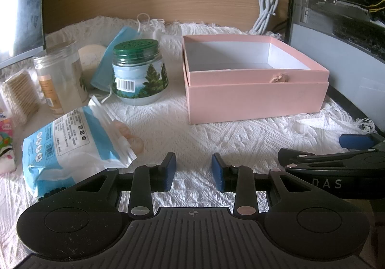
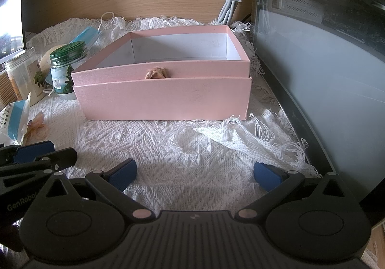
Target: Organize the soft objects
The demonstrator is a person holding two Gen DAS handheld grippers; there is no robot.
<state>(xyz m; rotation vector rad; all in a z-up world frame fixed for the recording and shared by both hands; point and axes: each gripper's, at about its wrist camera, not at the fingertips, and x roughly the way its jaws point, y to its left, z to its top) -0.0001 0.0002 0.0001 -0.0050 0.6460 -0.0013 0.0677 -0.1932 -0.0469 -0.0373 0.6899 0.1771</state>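
Note:
An open pink box with a white inside stands on the white woven cloth; it fills the middle of the right wrist view. A blue-and-white pouch lies at front left with pale pink puffs spilling beside it. A blue face mask leans behind a green-lidded jar. My left gripper is open and empty, low over the cloth, right of the pouch. My right gripper is wide open and empty in front of the box.
A clear plastic jar, a pack of cotton swabs and a colourful packet stand at far left. A computer case walls the right side. A coiled grey cable hangs on the wooden back panel.

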